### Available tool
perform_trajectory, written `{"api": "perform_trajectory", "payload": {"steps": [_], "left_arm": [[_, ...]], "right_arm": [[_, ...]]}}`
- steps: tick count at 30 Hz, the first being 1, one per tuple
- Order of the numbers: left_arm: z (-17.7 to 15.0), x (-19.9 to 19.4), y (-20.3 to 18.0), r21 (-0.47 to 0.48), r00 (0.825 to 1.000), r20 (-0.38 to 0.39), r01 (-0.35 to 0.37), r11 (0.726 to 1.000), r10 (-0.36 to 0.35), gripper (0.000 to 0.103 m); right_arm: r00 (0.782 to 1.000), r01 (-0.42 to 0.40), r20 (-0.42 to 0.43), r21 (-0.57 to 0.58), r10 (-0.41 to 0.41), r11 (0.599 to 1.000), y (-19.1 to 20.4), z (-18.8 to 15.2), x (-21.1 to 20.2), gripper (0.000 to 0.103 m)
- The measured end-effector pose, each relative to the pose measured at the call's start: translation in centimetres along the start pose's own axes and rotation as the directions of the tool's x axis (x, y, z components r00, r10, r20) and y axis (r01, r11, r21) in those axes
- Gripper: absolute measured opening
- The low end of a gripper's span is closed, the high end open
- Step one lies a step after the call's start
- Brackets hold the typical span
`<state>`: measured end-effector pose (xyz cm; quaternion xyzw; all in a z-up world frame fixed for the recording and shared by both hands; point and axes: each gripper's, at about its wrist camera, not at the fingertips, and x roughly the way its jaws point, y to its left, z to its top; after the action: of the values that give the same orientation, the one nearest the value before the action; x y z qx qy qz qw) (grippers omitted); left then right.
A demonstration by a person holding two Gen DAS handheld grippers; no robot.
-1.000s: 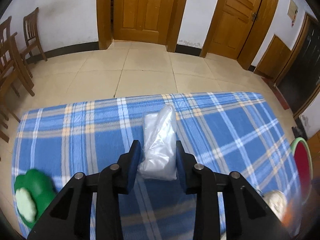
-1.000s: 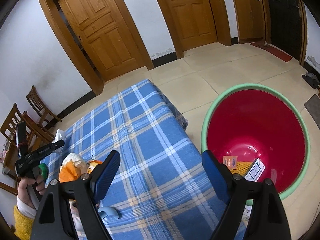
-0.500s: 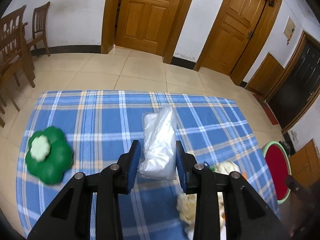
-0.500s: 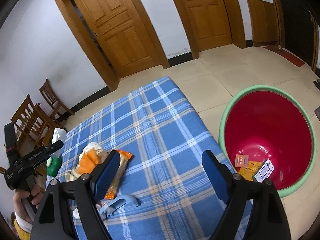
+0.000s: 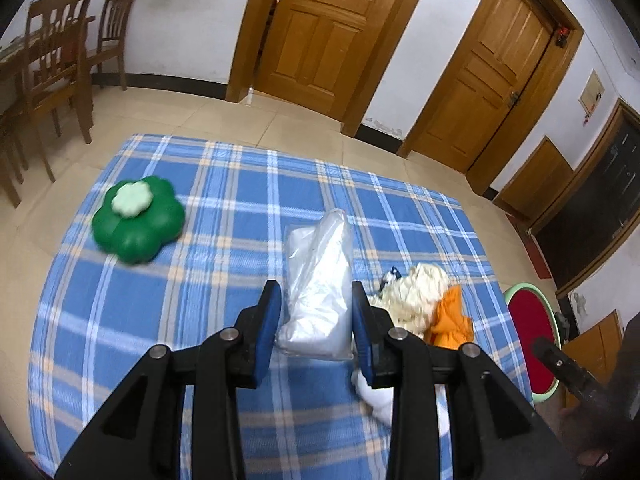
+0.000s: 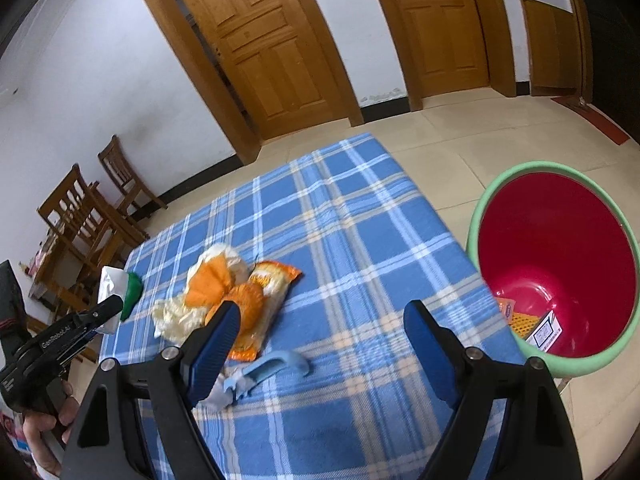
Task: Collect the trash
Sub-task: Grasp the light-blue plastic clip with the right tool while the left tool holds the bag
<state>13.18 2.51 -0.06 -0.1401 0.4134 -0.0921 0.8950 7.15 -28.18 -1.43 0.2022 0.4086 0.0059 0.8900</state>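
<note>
My left gripper (image 5: 316,296) is shut on a white plastic bag (image 5: 320,248), held above the blue plaid table (image 5: 200,280). Just right of it lies a trash pile of cream and orange crumpled wrappers (image 5: 424,292). In the right wrist view my right gripper (image 6: 322,314) stands open and empty over the table (image 6: 360,220). Its left finger is near an orange snack wrapper (image 6: 276,284), the crumpled pile (image 6: 212,280) and a light blue plastic piece (image 6: 272,364). The red bin with a green rim (image 6: 480,208) stands on the floor off the table's right edge, with some trash at its bottom.
A green flower-shaped box (image 5: 138,220) sits at the table's left side. Wooden chairs (image 5: 56,64) stand by the wall on the left. Wooden doors (image 5: 320,32) line the far wall. The bin (image 5: 528,336) shows at the right edge of the left wrist view.
The left gripper has carried the bag to the right across the table; the green box has slid left in its view and the trash pile has appeared. The right gripper has drifted toward the pile.
</note>
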Motion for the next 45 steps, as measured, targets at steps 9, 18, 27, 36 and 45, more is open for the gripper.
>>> {"api": "perform_trajectory", "payload": {"steps": [9, 18, 27, 36, 45], "left_arm": [[-2.5, -2.0, 1.3, -0.05, 1.0, 0.006, -0.01, 0.999, 0.01, 0.035], [-4.3, -2.9, 2.7, -0.096, 1.0, -0.005, -0.015, 0.995, 0.015, 0.035], [-4.8, -3.1, 3.4, -0.112, 1.0, -0.004, -0.008, 0.994, 0.007, 0.034], [-5.5, -3.3, 4.2, -0.113, 1.0, -0.027, -0.016, 0.993, 0.013, 0.035], [-6.8, -3.1, 3.9, -0.077, 0.997, -0.073, -0.023, 0.997, 0.017, 0.047]], "right_arm": [[0.996, 0.005, -0.086, -0.1, -0.014, 0.995, 1.7, -2.7, 2.0, 0.086], [0.987, -0.018, -0.16, -0.226, -0.019, 0.974, 4.2, -4.8, 4.0, 0.086], [0.986, 0.0, -0.159, -0.305, -0.05, 0.952, 5.8, -5.5, 5.1, 0.089], [0.99, 0.039, -0.117, -0.348, -0.085, 0.937, 6.2, -5.5, 5.4, 0.076], [0.992, 0.011, -0.118, -0.255, -0.042, 0.967, 4.2, -5.0, 3.7, 0.075]]}}
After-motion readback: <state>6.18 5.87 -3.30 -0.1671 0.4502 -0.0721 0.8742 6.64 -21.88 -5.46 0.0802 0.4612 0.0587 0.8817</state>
